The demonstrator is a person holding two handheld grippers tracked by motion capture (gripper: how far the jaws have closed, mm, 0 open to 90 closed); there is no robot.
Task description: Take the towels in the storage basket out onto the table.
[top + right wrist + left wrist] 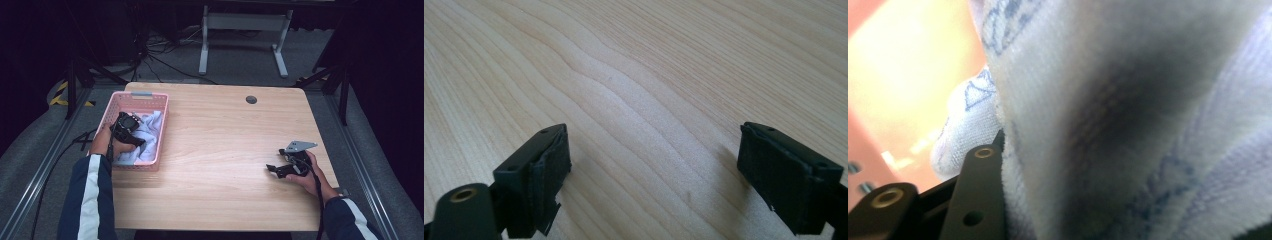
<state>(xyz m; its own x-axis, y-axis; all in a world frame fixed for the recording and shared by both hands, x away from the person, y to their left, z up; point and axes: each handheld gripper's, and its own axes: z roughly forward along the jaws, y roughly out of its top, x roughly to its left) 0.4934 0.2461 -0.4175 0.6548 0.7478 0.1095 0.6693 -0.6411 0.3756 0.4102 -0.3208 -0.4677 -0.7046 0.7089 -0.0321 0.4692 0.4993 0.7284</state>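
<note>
Cloth [150,131] lay bunched inside the pink basket [111,111]; the left gripper [131,131] had clamped a fold, lifting remained undone. Right gripper [274,170] rested agape, empty, above the table [220,150].

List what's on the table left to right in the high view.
Pink basket with the pale cloth and left gripper inside → bare wooden table with a round cable hole → right gripper, jaws open, low over the wood.
</note>
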